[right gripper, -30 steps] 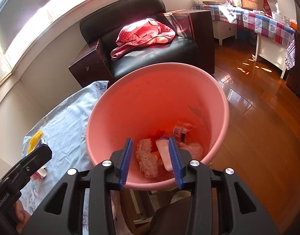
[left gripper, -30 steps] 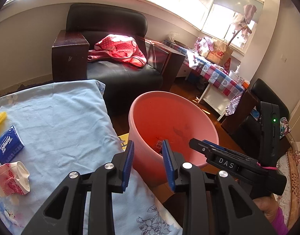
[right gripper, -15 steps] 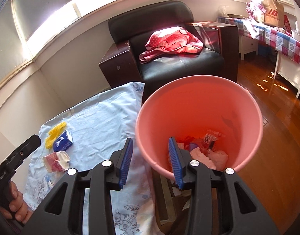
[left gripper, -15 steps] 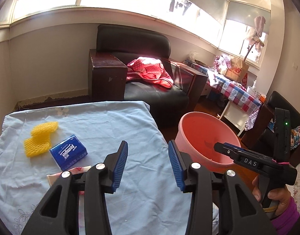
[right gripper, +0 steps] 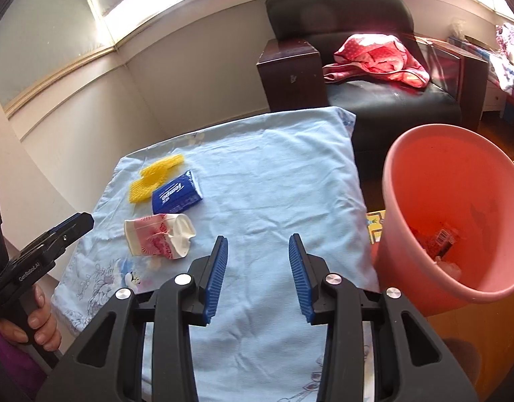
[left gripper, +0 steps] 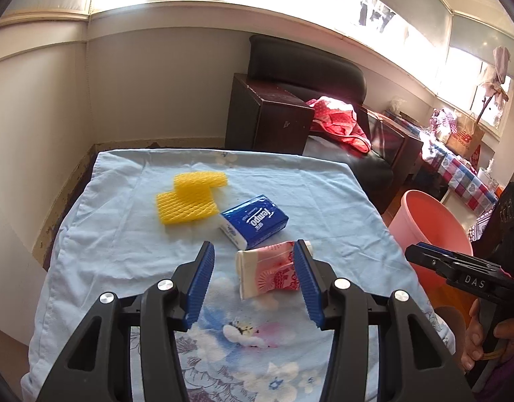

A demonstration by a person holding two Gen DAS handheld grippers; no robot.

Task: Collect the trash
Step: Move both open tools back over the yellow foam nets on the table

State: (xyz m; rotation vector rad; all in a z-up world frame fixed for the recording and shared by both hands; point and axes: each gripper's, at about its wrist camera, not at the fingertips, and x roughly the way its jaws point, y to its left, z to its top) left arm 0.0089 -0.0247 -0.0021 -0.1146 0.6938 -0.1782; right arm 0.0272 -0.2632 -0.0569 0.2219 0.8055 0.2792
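Observation:
A crushed pink-and-white paper cup [left gripper: 268,273] [right gripper: 158,236], a blue Tempo tissue pack [left gripper: 255,219] [right gripper: 177,196] and a yellow foam net [left gripper: 189,197] [right gripper: 153,182] lie on a light blue cloth [left gripper: 129,234] [right gripper: 273,174] covering a table. My left gripper [left gripper: 253,276] is open and empty, just in front of the cup. My right gripper [right gripper: 258,274] is open and empty over the cloth's near part. A pink bucket [right gripper: 424,207] [left gripper: 424,221] with trash in it stands to the right of the table.
A black armchair [right gripper: 374,77] with a red cloth [right gripper: 381,57] stands behind the table, a dark wooden side table [left gripper: 267,117] beside it. A checked table [left gripper: 464,174] is at far right. The wall is close on the left.
Both grippers swung left, from over the bucket to the table. The left gripper has come up to the crushed cup. Both jaws stay open.

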